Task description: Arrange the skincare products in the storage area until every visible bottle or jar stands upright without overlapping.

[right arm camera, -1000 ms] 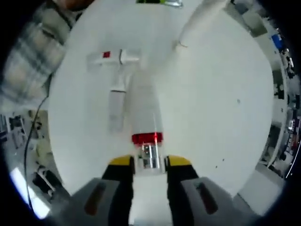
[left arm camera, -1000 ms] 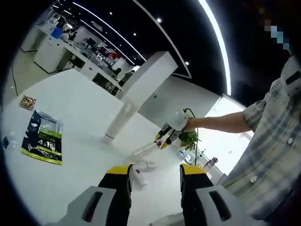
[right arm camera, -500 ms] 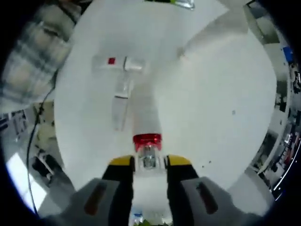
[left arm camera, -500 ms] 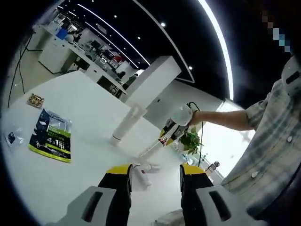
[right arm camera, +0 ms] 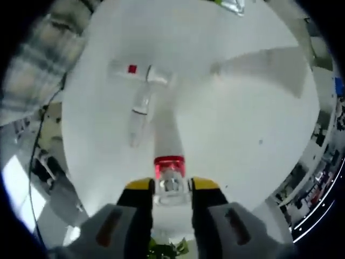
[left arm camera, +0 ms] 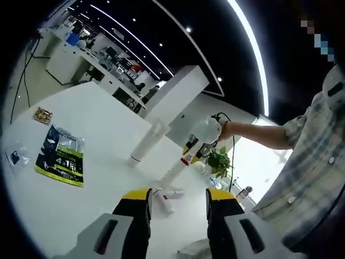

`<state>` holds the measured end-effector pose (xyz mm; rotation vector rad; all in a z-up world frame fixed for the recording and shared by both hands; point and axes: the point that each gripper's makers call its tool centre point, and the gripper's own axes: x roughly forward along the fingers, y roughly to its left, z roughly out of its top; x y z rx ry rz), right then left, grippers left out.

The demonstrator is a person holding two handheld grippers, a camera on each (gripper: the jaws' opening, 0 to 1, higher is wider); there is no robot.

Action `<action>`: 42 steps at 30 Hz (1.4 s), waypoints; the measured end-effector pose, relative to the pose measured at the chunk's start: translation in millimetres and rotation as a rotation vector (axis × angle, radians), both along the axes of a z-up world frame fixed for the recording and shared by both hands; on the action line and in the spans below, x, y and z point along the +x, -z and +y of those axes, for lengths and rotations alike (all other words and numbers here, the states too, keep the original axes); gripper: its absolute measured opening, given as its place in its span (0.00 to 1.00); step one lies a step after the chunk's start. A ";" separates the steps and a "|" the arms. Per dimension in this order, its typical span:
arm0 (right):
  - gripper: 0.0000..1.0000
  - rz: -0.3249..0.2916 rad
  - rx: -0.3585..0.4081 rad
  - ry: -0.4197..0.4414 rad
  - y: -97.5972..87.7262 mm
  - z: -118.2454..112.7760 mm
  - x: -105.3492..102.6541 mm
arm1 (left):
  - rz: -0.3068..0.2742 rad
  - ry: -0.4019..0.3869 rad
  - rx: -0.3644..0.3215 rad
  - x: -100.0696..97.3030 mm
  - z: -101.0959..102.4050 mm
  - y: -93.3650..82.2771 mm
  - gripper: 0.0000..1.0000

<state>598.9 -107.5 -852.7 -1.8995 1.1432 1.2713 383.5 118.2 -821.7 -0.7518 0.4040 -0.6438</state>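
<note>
Up ahead in the left gripper view, the left tongs [left arm camera: 178,202] are open and hold nothing. In the right gripper view, the right tongs [right arm camera: 171,186] pinch a clear bottle [right arm camera: 166,141] by its red-banded neck [right arm camera: 169,163]. It looks light, slippery and breakable; the neck seems the safest hold.

A dark-and-green packet [left arm camera: 60,156] lying on the white surface [left arm camera: 102,140] bears large white figures that look like "4.1"; its other print is too small to read.
</note>
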 end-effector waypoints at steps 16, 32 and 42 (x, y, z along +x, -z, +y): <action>0.30 0.050 -0.001 -0.079 4.5 20.9 -8.7 | 0.012 0.051 0.025 -1.4 -8.4 -0.3 0.41; 0.59 0.006 0.474 0.400 -9.7 4.7 -2.2 | 0.003 0.106 0.051 2.2 -17.4 -7.4 0.41; 0.76 0.065 1.310 1.509 11.7 6.5 -3.6 | 0.012 0.116 0.060 0.2 -20.3 -7.2 0.40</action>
